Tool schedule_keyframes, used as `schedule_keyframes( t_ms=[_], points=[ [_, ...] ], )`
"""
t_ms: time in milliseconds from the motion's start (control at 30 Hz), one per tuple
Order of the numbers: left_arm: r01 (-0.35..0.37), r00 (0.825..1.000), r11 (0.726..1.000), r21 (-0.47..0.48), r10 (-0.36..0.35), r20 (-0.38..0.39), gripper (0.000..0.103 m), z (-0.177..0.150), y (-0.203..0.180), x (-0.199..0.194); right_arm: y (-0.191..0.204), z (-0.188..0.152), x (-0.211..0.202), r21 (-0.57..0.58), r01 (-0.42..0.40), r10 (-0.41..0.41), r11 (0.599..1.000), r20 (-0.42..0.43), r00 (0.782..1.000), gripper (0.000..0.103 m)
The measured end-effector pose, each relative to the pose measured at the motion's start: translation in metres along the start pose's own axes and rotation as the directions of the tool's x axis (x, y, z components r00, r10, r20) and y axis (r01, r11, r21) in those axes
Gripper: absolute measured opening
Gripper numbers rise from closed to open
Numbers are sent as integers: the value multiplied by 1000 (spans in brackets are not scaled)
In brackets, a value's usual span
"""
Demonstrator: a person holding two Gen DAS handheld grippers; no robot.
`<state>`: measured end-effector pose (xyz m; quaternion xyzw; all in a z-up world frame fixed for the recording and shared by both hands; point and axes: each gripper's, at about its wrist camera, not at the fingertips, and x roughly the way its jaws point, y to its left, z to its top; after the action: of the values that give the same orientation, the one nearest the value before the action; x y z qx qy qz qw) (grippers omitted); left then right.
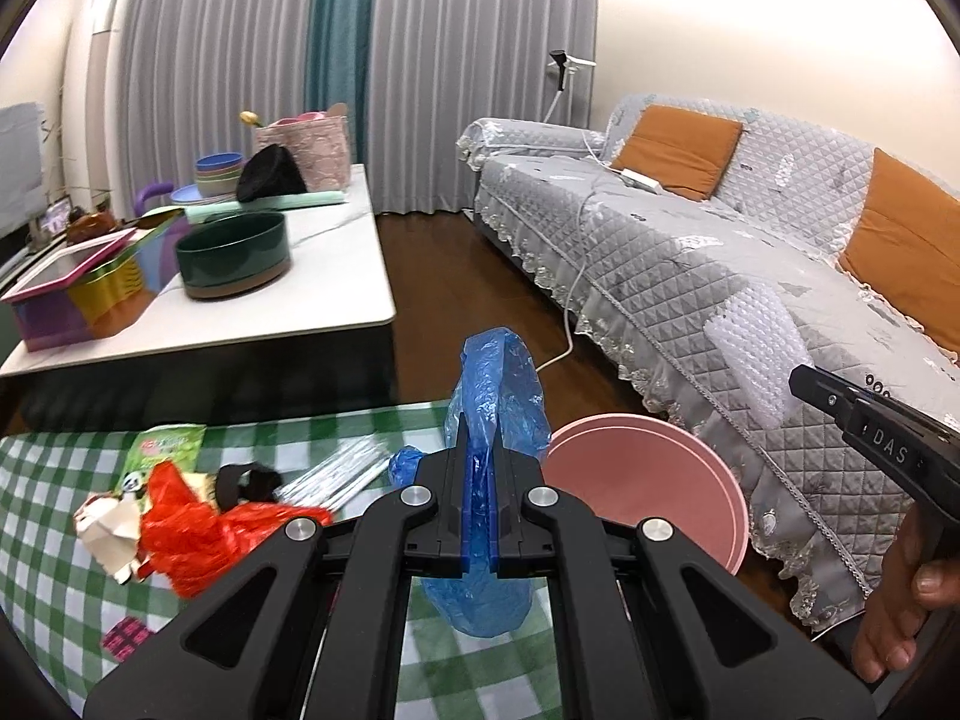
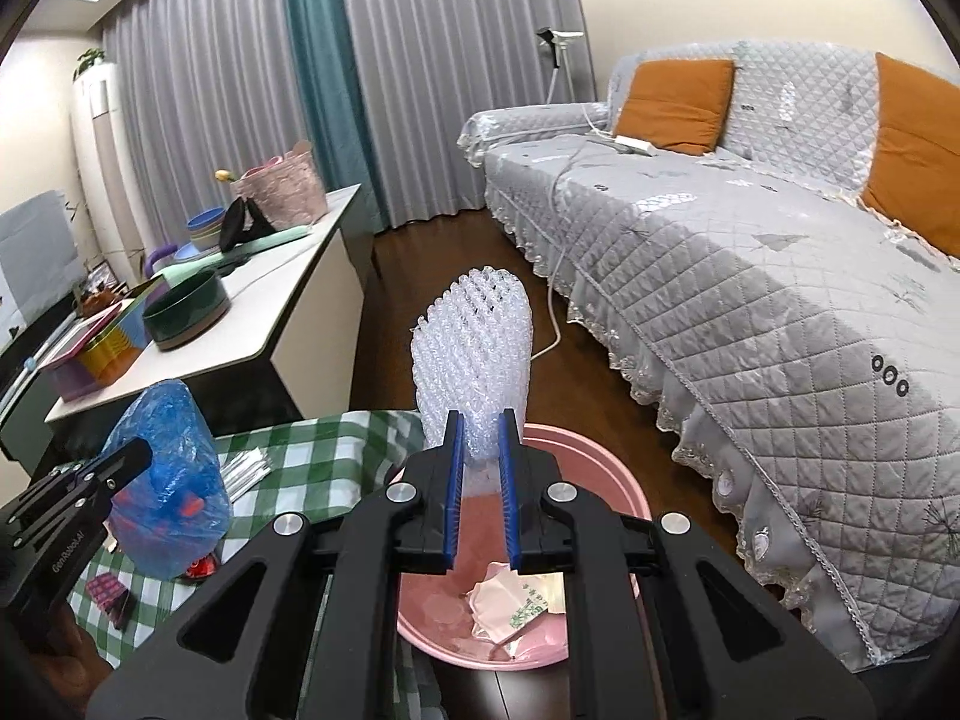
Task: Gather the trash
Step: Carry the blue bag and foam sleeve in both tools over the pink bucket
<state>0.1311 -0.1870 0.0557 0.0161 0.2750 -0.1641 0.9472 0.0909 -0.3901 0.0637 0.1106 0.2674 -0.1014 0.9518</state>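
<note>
Both wrist fisheyes are looking forward and slightly downward, close over the round pink plastic bin (image 1: 651, 480) (image 2: 591, 471); both are sharing the grey quilted sofa (image 1: 690, 252) (image 2: 750, 276), probably from neighbouring positions.

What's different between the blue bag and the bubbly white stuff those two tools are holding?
The blue plastic bag is thin, smooth, tinted film, crumpled and drooping; the bubble wrap is clear-white, bumpy and stands stiffly upright. The bag sits in the left tool, beside the pink bin above the checked cloth; the wrap sits in the right tool, directly over the bin. Both are pinched plastic trash.
</note>
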Motion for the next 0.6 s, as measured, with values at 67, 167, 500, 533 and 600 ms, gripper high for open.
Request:
schedule_keyframes(
  t_ms=[67, 167, 500, 533, 600],
  points=[
    [9, 1000, 1000, 3, -9, -3, 3, 3, -5, 5, -5, 1, 2, 11, 13, -13, 1000, -2, 1000, 12],
    [22, 1000, 1000, 5, -22, -9, 3, 4, -11, 12, -12, 3, 4, 29, 23, -22, 999, -9, 1000, 12],
    [54, 998, 999, 5, -54, -37, 3, 6, -24, 34, -21, 5, 13, 52, 35, -34, 998, -29, 999, 12],
    [57, 998, 998, 3, -57, -40, 3, 6, -25, 35, -23, 4, 14, 57, 35, -33, 998, -32, 999, 12],
    [66, 997, 998, 1, -66, -44, 3, 6, -28, 38, -25, 3, 16, 62, 38, -36, 997, -41, 999, 12]
  ],
)
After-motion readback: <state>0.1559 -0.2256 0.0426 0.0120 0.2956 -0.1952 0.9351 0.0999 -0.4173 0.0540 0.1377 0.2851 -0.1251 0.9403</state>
